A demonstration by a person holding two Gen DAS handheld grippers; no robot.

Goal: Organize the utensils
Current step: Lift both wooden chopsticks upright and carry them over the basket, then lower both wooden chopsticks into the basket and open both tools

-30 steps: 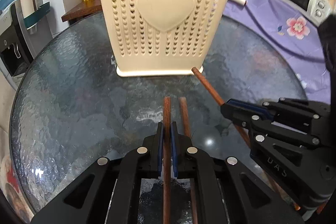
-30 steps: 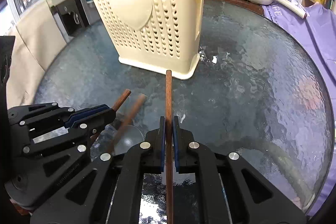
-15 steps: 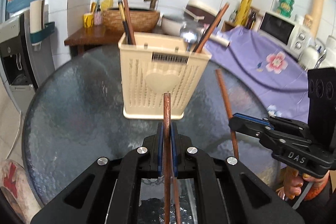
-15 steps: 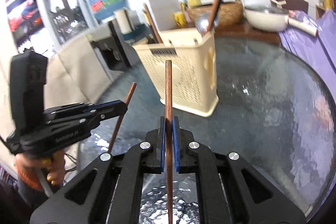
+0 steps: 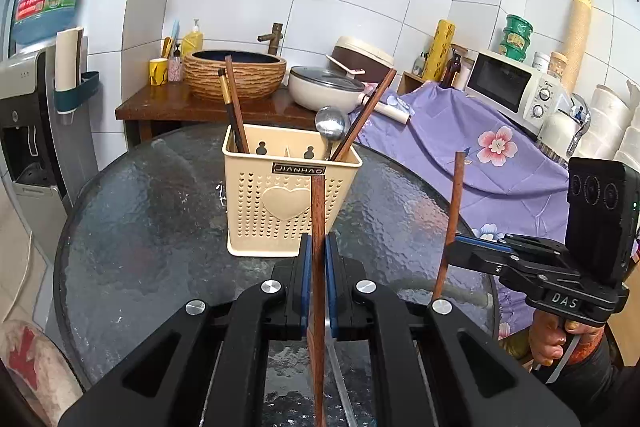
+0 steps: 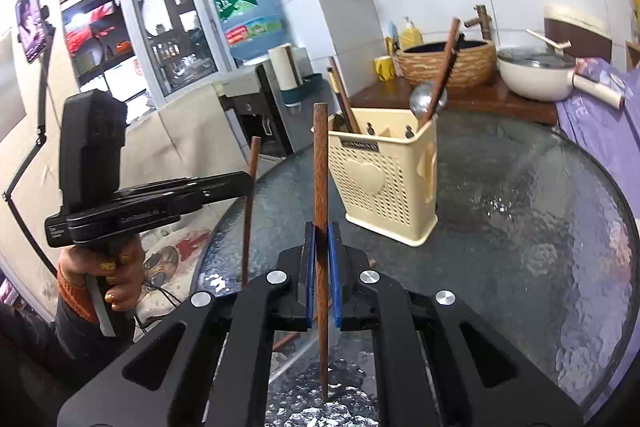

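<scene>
A cream perforated utensil holder (image 5: 290,201) with a heart stands on the round glass table (image 5: 152,251); it also shows in the right wrist view (image 6: 384,183). It holds chopsticks (image 5: 236,111) and a metal spoon (image 5: 330,125). My left gripper (image 5: 315,251) is shut on a brown wooden chopstick (image 5: 317,227), held upright above the table in front of the holder. My right gripper (image 6: 322,239) is shut on another wooden chopstick (image 6: 320,167), also upright. Each gripper shows in the other's view, the right one (image 5: 456,251) and the left one (image 6: 250,181).
A purple flowered cloth (image 5: 460,143) covers a counter at the right with a microwave (image 5: 516,87). A wooden stand behind the table carries a basin (image 5: 236,75) and a white pan (image 5: 324,91). A water dispenser (image 5: 24,115) stands at the left.
Both grippers have risen and pulled back from the table with their chopsticks, which now stand upright. The holder looks smaller and farther away.
</scene>
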